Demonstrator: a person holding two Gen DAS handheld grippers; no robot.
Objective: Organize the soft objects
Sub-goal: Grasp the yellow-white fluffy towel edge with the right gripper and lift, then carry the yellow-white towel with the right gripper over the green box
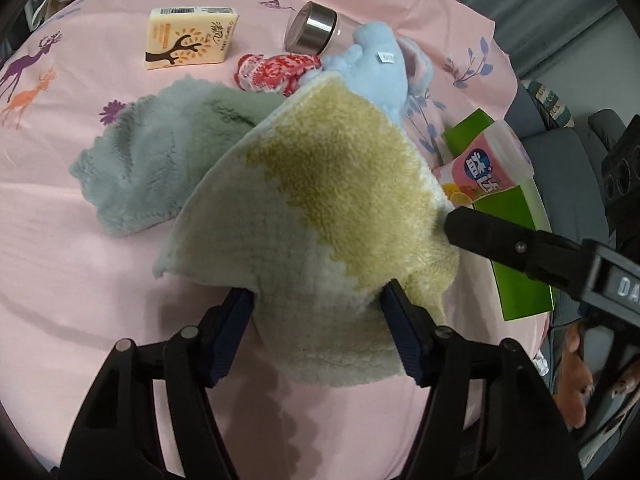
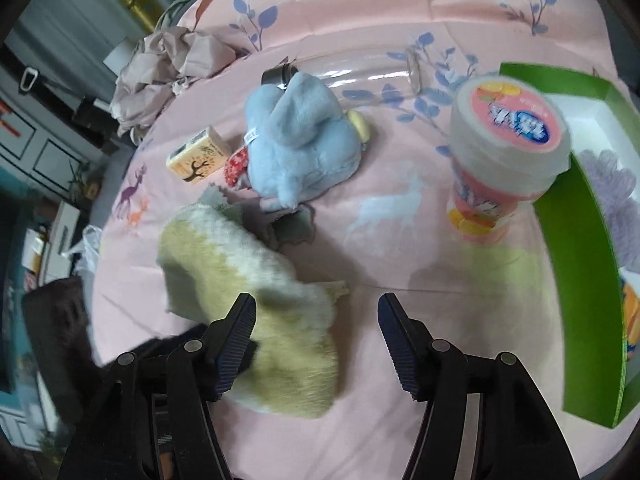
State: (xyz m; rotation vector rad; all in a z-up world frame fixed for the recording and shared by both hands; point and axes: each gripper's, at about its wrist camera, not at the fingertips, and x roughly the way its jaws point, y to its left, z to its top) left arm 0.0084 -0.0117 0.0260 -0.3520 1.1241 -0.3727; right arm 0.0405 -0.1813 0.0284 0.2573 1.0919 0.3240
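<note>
A fluffy yellow-and-white towel (image 1: 328,216) lies on the pink bedsheet, one edge lifted, between the wide-apart fingers of my left gripper (image 1: 318,300); the fingers are not closed on it. The towel shows low left in the right wrist view (image 2: 272,312). My right gripper (image 2: 316,312) is open and empty just right of the towel; its finger (image 1: 492,236) touches the towel's right edge. A green cloth (image 1: 160,152) lies partly under the towel. A blue plush toy (image 2: 300,148) and a red knitted piece (image 1: 276,70) lie behind.
A green box (image 2: 576,248) stands at the right, with a pink-labelled tub (image 2: 504,140) beside it. A yellow tissue pack (image 1: 188,38) and a clear bottle with a metal cap (image 1: 312,28) lie at the back. Crumpled bedding (image 2: 168,64) is at the far left.
</note>
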